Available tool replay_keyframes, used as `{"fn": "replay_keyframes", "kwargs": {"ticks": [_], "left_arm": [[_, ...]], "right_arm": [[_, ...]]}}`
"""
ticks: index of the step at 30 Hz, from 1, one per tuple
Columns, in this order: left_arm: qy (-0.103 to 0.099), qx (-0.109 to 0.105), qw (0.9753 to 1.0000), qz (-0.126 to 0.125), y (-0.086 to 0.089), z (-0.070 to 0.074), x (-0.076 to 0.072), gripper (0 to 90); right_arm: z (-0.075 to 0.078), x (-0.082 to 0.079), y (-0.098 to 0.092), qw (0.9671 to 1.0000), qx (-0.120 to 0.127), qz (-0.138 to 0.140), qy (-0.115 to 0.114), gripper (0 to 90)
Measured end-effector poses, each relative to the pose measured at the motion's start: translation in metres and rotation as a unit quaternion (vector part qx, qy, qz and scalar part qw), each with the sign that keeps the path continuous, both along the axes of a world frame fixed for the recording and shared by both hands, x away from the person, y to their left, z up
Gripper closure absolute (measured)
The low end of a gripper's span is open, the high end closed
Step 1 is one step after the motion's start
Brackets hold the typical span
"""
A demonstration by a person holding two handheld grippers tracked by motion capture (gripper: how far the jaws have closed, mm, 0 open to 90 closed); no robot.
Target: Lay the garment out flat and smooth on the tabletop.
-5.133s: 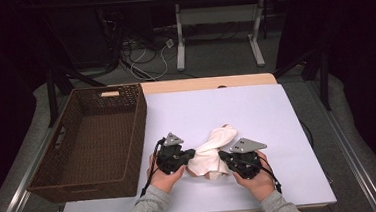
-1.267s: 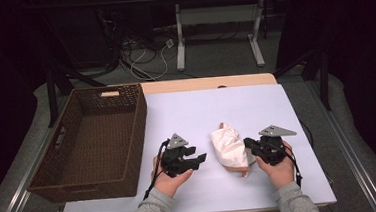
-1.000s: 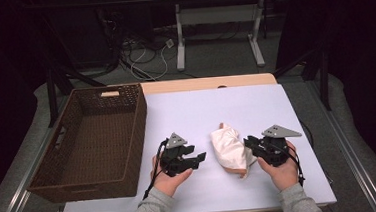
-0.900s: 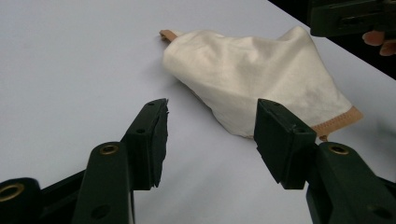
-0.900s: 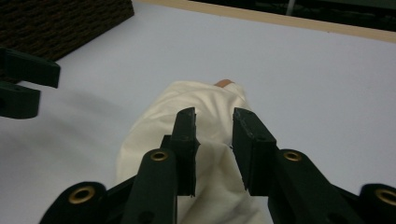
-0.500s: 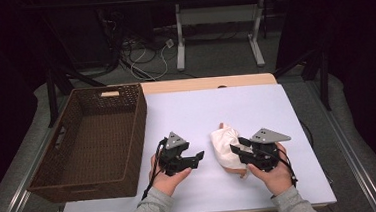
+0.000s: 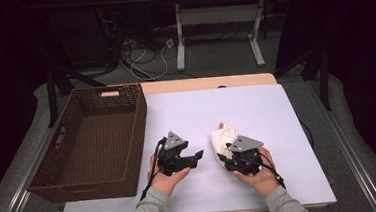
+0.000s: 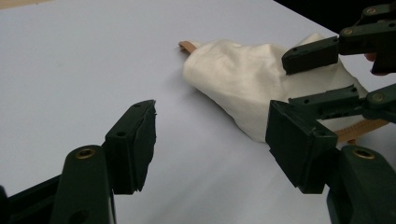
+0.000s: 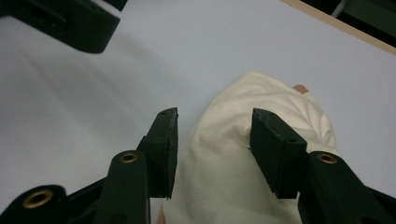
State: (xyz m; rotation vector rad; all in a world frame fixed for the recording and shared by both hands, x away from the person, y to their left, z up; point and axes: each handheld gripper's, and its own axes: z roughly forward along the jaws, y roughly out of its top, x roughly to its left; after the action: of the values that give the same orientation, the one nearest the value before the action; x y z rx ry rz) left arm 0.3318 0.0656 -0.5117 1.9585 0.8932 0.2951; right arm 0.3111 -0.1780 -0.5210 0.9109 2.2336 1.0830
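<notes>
Both grippers, left [image 7: 197,157] and right [image 9: 212,140], gape over one cream cloth [image 8: 243,88] (seemingly folded).

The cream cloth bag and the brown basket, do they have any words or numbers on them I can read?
No readable text anywhere.
Cream cloth bag: plain, no print showing.
Its tan strap: no writing that can be made out.
Brown wicker basket: a pale tag at the far rim, too small to read.
Left claw and right claw: no markings.
</notes>
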Motion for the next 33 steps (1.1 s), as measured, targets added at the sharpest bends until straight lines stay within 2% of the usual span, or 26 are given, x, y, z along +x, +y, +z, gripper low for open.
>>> {"fn": "replay_keyframes", "kwargs": {"ticks": [3,5,8,14,19,22,27,30,32,33], "left_arm": [[0.004,-0.005,1.0,0.005,0.001,0.0,-0.001,34.0],[0.001,-0.003,1.0,0.007,0.002,0.0,0.0,34.0],[0.007,-0.005,0.9999,0.006,0.004,-0.001,0.0,33.9],[0.011,-0.007,0.9999,0.008,0.004,-0.002,0.001,32.9],[0.007,-0.007,0.9999,0.008,0.004,-0.002,0.0,33.0],[0.007,-0.005,0.9999,0.006,0.003,-0.002,0.0,33.0],[0.007,-0.001,1.0,0.004,0.003,-0.002,0.0,32.9],[0.005,-0.004,1.0,0.006,0.002,-0.002,0.0,32.9],[0.005,-0.004,1.0,0.006,0.002,-0.002,0.0,32.9],[0.004,-0.003,1.0,0.005,0.002,-0.002,0.0,32.9]], "right_arm": [[-0.004,0.002,0.004,0.9999,-0.012,0.006,0.001,52.3],[-0.007,0.003,0.006,0.9997,-0.021,0.007,0.007,53.5],[-0.012,0.006,0.008,0.9995,-0.019,0.01,0.022,57.4],[-0.014,0.008,0.009,0.9991,-0.028,0.009,0.029,73.6],[-0.012,0.009,0.006,0.9988,-0.013,0.011,0.046,89.9],[-0.009,0.007,0.005,0.999,-0.005,0.015,0.042,90.0],[-0.001,0.005,0.004,0.9987,0.029,0.011,0.04,90.0],[-0.002,0.005,0.004,0.9988,0.023,0.008,0.044,89.0],[-0.005,0.006,0.004,0.9994,0.016,0.0,0.032,77.1],[-0.006,0.007,0.004,0.9994,0.012,-0.003,0.034,73.5]]}}
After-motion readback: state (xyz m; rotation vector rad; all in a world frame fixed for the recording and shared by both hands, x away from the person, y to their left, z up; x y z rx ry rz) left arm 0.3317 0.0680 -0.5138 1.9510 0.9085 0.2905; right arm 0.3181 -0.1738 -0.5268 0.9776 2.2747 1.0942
